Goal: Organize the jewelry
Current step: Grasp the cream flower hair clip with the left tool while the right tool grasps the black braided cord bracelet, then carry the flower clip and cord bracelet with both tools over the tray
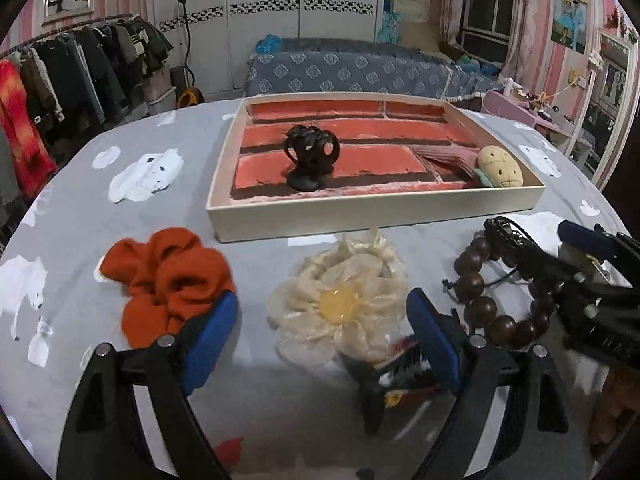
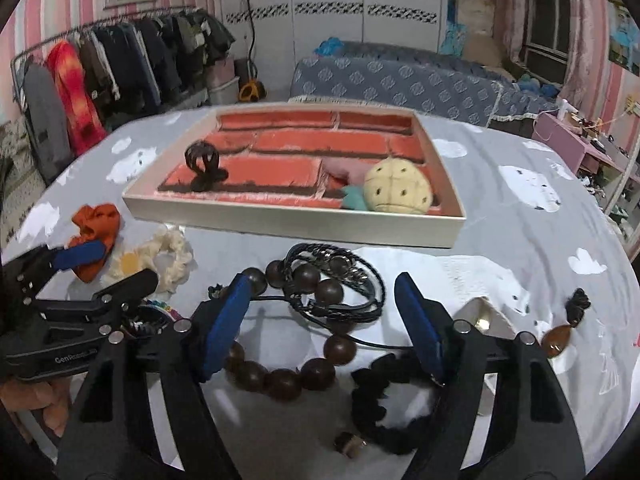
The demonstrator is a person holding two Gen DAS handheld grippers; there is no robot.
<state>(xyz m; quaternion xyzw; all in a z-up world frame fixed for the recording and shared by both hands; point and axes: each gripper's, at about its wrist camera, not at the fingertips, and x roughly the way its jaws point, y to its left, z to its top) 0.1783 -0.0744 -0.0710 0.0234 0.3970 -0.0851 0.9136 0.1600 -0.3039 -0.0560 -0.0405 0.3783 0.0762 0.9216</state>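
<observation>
In the left wrist view my left gripper [image 1: 322, 338] stands open above a cream flower scrunchie [image 1: 340, 300], its blue pads on either side and clear of it. An orange scrunchie [image 1: 168, 280] lies to its left. In the right wrist view my right gripper [image 2: 322, 328] is open over a wooden bead bracelet [image 2: 288, 376], with a black braided bracelet [image 2: 340, 284] just beyond. Neither pad touches the beads. A beige tray [image 2: 296, 224] with red lining holds a black hair claw [image 2: 204, 164] and a yellow plush [image 2: 400, 192].
A black scrunchie [image 2: 384, 400], an amber pendant [image 2: 558, 340] and a small metal piece [image 2: 350, 444] lie near the right gripper. A multicoloured item [image 1: 404, 360] sits under the left one. The table wears a grey cloth [image 1: 256, 408]. A clothes rack and a bed stand behind.
</observation>
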